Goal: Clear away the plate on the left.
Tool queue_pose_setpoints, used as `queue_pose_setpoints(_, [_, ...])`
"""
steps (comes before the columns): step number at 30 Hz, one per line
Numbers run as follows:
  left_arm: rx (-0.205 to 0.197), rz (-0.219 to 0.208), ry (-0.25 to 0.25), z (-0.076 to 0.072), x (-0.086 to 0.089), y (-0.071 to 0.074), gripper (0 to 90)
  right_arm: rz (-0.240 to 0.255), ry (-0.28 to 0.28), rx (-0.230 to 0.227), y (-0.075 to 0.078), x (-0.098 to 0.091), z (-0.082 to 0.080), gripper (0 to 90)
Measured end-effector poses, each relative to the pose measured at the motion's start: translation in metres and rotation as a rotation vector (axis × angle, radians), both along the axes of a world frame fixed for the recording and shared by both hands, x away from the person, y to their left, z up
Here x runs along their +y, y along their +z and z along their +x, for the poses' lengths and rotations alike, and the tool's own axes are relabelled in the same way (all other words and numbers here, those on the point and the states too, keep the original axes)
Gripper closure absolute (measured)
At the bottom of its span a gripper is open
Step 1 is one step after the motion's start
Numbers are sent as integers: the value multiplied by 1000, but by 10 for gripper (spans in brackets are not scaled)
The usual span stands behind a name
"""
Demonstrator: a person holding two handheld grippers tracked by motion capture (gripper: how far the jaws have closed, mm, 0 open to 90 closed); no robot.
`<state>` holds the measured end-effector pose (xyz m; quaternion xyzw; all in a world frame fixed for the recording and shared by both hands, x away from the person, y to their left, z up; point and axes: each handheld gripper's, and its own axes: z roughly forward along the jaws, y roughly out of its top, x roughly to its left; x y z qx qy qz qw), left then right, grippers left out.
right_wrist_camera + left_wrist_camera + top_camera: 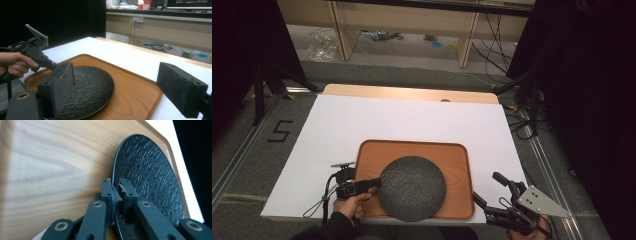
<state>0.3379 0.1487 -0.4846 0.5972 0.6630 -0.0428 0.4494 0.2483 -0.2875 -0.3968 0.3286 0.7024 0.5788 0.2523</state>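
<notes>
A round dark slate-textured plate (412,187) lies on the front part of a wooden tray (452,157), and its near edge overhangs the tray's front rim. My left gripper (377,182) comes in from the left and is shut on the plate's left rim. In the left gripper view its jaws (117,186) pinch the thin edge of the plate (150,177) above the tray (62,157). My right gripper (487,186) stands open off the tray's front right corner with nothing in it. Its wide-apart pads (180,87) frame the plate (92,87) and the left gripper (53,66).
The tray sits on a white board (402,117) that covers a wooden table (412,92). Floor rails run along both sides, with cables (522,125) at the right and a "5" mark (279,131) at the left. Black curtains flank the table.
</notes>
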Motion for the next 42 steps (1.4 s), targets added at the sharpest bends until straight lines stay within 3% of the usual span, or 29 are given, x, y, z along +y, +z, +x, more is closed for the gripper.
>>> queue_pose_setpoints(3, [4,-22,11,1,4,1,860,2,-3,-1,0,0,0,157])
queue_pose_setpoints(7, [-3,-45,-8,-1,6,4,810,2,-3,2,0,0,0,157])
queue_pose_setpoints(14, [-70,-47,-34,-5,11,16,683,-2,-5,1,0,0,0,157])
queue_pose_setpoints(18, [-140,11,-77,-6,12,25,579,-2,-5,2,0,0,0,157])
queue_pose_setpoints(20, [-181,61,-89,-7,9,30,527,-2,-5,2,0,0,0,157])
queue_pose_setpoints(24, [-298,210,-133,-11,2,44,435,-2,-8,4,-1,-1,0,157])
queue_pose_setpoints(27, [-389,302,-143,-16,-2,53,419,-6,-8,10,0,-1,0,157])
queue_pose_setpoints(30, [-456,308,-151,-21,-3,59,367,3,-16,-2,-1,0,0,157])
queue_pose_setpoints(32, [-475,291,-154,-22,-2,61,355,-11,-1,19,0,-1,0,157])
queue_pose_setpoints(38, [-558,264,-163,-27,5,68,314,-7,-7,-9,-1,0,1,157])
queue_pose_setpoints(42, [-591,253,-191,-29,9,70,269,-6,1,12,0,0,-1,157])
